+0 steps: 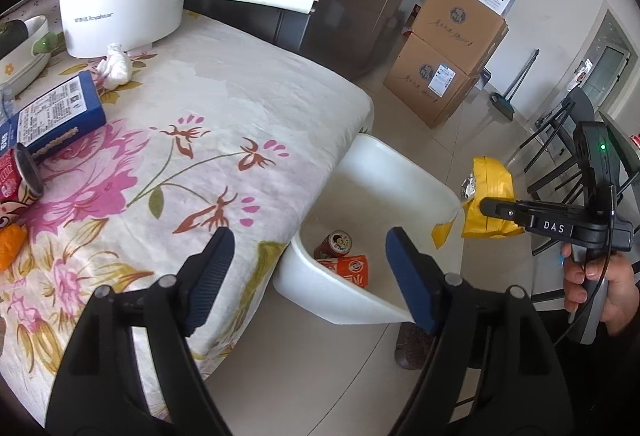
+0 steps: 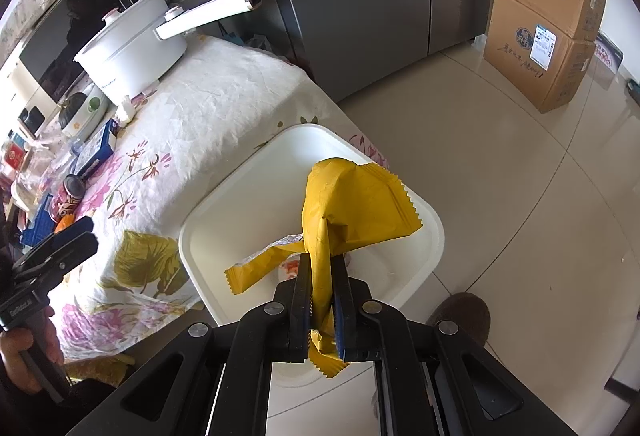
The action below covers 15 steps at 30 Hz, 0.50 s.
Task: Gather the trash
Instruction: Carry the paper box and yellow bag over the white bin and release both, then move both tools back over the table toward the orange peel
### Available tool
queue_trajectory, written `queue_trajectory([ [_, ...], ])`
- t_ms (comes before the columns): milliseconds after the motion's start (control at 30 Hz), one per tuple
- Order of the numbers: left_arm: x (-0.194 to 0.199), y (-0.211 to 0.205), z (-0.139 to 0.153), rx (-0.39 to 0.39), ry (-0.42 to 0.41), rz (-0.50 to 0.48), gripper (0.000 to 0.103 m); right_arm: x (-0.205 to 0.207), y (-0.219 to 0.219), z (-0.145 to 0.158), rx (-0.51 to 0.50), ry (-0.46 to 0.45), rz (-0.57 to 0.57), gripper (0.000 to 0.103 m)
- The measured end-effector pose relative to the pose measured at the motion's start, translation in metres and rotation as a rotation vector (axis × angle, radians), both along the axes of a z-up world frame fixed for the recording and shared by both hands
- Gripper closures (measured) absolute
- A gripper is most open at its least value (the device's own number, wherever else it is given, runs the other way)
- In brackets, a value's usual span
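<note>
White bin (image 1: 400,172) on floor just right of table (image 1: 240,84); inside: red can (image 1: 334,244), orange pack (image 1: 352,268). Left gripper (image 1: 310,268) wide open, empty. Right gripper (image 2: 322,300) clamped on yellow wrapper (image 2: 352,208) over bin.

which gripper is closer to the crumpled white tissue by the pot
Left. The left gripper hangs open at the table edge, with the tissue further up the table. The right gripper, beyond the bin, is clamped on the yellow wrapper.

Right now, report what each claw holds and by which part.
Right claw: shut on the yellow wrapper, pinched at its lower end. Left claw: open, holding nothing.
</note>
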<state>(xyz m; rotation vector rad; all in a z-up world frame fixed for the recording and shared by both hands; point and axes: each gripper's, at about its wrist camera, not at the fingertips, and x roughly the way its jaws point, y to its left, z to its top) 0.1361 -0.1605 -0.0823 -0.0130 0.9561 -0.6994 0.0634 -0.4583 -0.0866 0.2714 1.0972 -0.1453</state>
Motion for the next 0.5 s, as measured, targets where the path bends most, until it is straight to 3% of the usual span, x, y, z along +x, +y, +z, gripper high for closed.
queue_trajectory([
  [67,0.000,0.005,0.002,0.003,-0.002,0.015,0.021,0.002,0.001,0.000,0.002,0.003,-0.011,0.087],
  [133,0.000,0.012,0.004,0.006,-0.002,0.030,0.020,0.003,0.001,0.001,0.015,0.005,-0.029,0.070],
  [167,0.000,0.014,0.005,0.007,-0.003,0.036,0.019,0.003,0.001,0.003,0.021,-0.004,-0.041,0.054],
  [200,0.000,0.017,0.006,0.009,-0.003,0.043,0.019,0.003,0.001,0.005,0.025,-0.013,-0.049,0.044],
  [333,0.000,0.032,0.009,0.016,-0.006,0.069,0.017,0.007,0.010,0.014,0.028,-0.031,-0.030,0.041],
  [500,-0.001,0.052,0.016,0.032,-0.023,0.111,0.012,0.014,0.030,0.028,0.019,-0.059,0.010,0.030],
])
